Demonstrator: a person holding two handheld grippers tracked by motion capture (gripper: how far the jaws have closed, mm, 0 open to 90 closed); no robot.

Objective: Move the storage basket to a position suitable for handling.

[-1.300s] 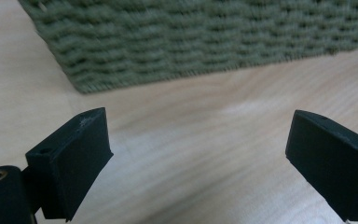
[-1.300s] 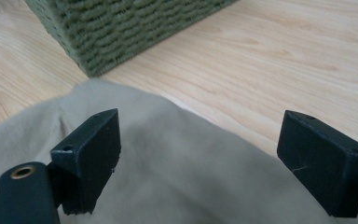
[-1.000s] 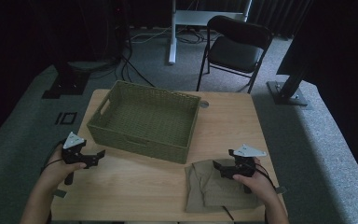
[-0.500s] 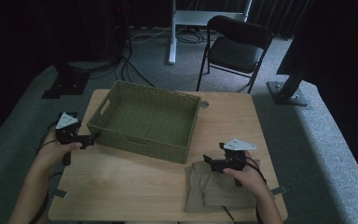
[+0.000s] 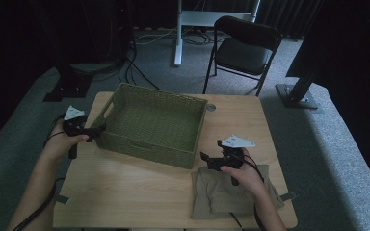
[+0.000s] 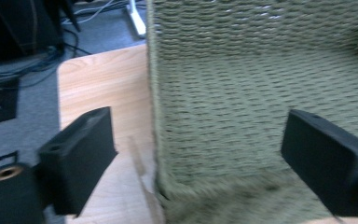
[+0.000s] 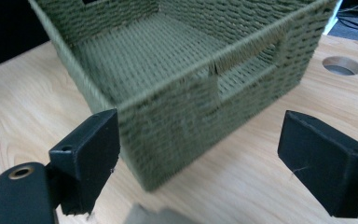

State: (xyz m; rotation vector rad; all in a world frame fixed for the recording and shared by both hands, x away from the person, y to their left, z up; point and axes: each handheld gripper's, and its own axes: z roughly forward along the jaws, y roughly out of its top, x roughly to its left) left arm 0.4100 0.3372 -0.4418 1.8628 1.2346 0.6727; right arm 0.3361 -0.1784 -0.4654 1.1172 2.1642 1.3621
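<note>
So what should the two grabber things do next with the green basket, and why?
Probably the left gripper should ease forward until the basket wall sits between its jaws, then close. Its jaws stand open, have just been closing a little, and straddle the wall edge without pressing it. The right gripper hangs open near the opposite corner, over the folded cloth, holding nothing.

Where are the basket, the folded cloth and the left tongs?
basket (image 5: 125, 145): high view, near woven wall.
folded cloth (image 5: 221, 197): high view, middle of the khaki fabric.
left tongs (image 6: 196, 154): left gripper view, midway between the open jaws, which straddle the basket's wall.
</note>
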